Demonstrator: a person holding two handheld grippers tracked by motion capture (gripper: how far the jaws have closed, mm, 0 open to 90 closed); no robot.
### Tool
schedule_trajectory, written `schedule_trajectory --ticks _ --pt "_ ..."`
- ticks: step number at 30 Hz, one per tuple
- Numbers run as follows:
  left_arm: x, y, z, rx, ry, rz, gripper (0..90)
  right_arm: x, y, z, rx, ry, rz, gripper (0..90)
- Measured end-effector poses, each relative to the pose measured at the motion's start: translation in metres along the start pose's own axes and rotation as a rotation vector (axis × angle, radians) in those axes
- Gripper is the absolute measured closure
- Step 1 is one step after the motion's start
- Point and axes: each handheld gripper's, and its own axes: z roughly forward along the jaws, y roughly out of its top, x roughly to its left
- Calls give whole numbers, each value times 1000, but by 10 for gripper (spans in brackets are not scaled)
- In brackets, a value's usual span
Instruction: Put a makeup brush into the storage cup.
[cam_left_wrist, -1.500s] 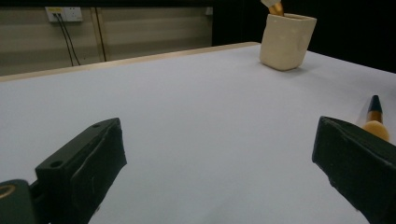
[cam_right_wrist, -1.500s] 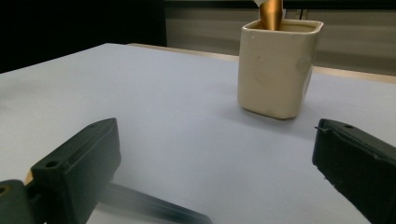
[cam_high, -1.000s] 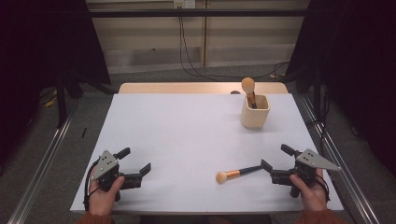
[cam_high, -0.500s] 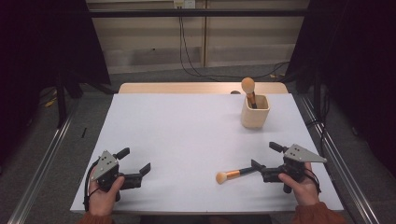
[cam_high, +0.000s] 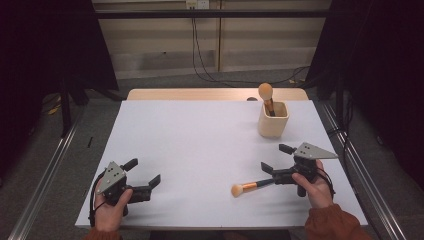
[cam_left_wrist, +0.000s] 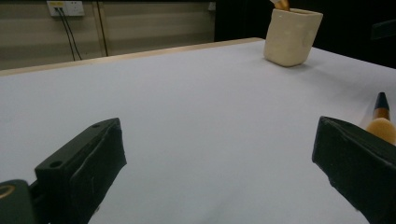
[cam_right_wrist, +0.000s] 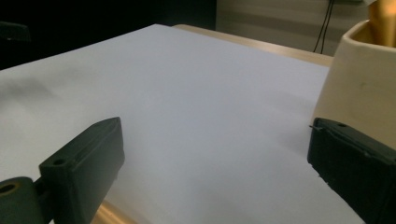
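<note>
On the white table (cam_high: 200, 145), ringed by dark curtains, both grippers gape wide. Beside the right gripper (cam_high: 276, 161) lies an orange-handled brush (cam_high: 252, 186), tan-tufted; the left gripper (cam_high: 145, 172) holds nothing.

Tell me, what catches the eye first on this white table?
Probably the makeup brush lying near the front edge of the white table, its orange head pointing left and its dark handle reaching to the open right gripper. Farther back on the right stands a cream cup with a second brush upright in it. At front left, the left gripper rests open on bare table.
</note>
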Motion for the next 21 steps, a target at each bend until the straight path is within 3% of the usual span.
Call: schedule_trajectory --ticks 2,13,16,21 --pt "0 0 0 3 3 1 24 0 2 4 23 8 -23 37" --pt "1 1 4 3 0 -6 24 -5 14 11 116 95 2 32" --pt "2 1 4 0 -3 -17 24 -5 17 13 201 122 -24 33" --pt "2 1 5 2 -6 -12 24 -5 21 18 287 150 -62 32"
